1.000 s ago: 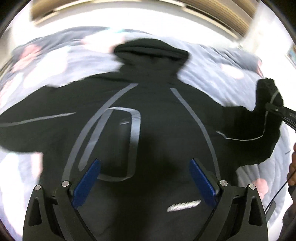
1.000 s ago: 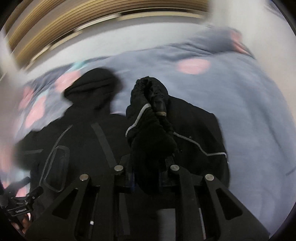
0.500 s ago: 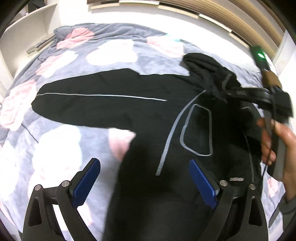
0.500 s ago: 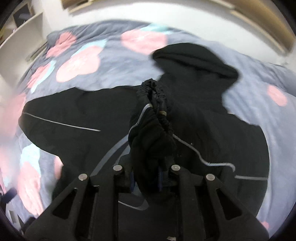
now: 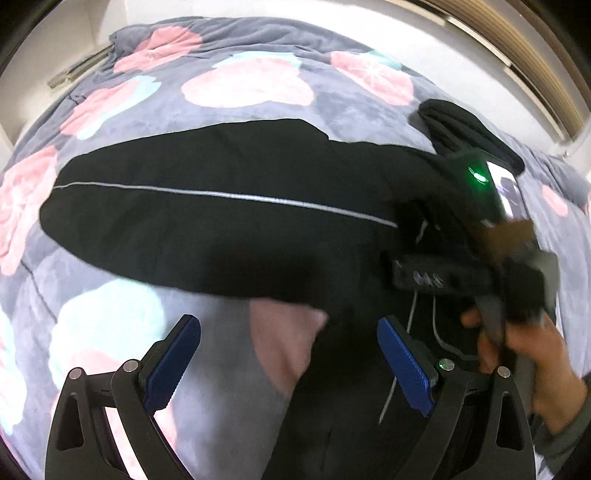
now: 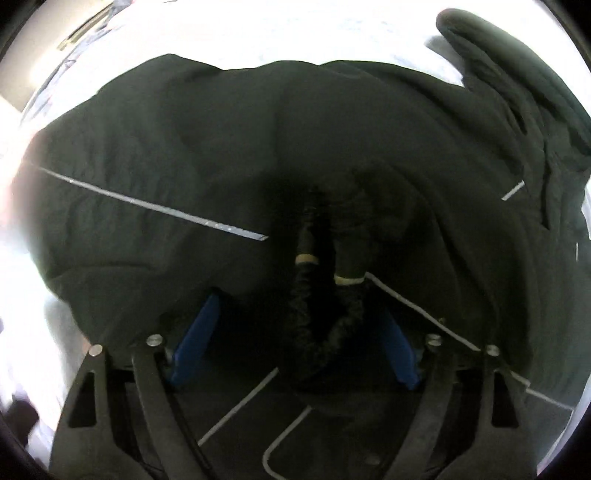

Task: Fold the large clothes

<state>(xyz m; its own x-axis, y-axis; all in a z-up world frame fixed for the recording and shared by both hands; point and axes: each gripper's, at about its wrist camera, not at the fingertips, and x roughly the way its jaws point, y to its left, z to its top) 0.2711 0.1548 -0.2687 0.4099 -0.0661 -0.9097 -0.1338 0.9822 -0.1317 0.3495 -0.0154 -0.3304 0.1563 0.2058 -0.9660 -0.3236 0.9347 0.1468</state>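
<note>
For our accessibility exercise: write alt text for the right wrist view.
The right gripper stands open over a black jacket, the sleeve cuff lying loose between its just-opened blue pads. Thin grey stripes cross the dark fabric.

black hooded jacket (image 5: 221, 221) flat on bedspread (image 5: 258, 85)

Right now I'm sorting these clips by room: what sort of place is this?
Most likely a bedroom: a black hooded jacket lies spread on a bed covered by a grey fleece blanket with pink fruit prints, beside a white wall.
</note>
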